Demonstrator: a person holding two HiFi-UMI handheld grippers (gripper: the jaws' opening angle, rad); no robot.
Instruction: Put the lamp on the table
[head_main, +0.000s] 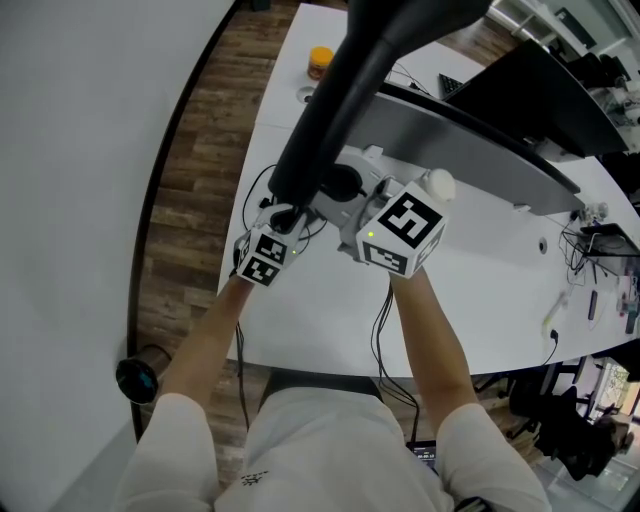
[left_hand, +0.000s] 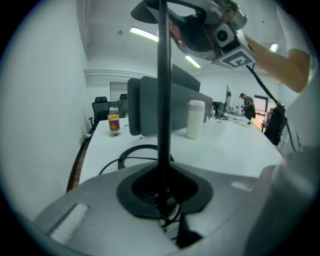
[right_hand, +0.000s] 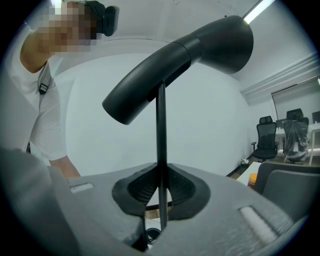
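Observation:
The black lamp has a thick curved tube head (head_main: 340, 90) and a thin straight pole (left_hand: 162, 100). It is held upright over the near left part of the white table (head_main: 330, 290). My left gripper (head_main: 290, 215) is shut on the pole low down; in the left gripper view the pole stands pinched between the black pads (left_hand: 162, 192). My right gripper (head_main: 335, 190) is shut on the same pole a little higher (right_hand: 160, 192), just under the lamp head (right_hand: 180, 65). The lamp's foot is hidden.
A grey divider panel (head_main: 450, 140) stands across the table behind the grippers. A white bottle (left_hand: 195, 119) is next to it. An orange-lidded jar (head_main: 320, 62) sits at the far end. A black cable loop (left_hand: 140, 155) lies on the table near the lamp. Office chairs (right_hand: 265, 135) stand beyond.

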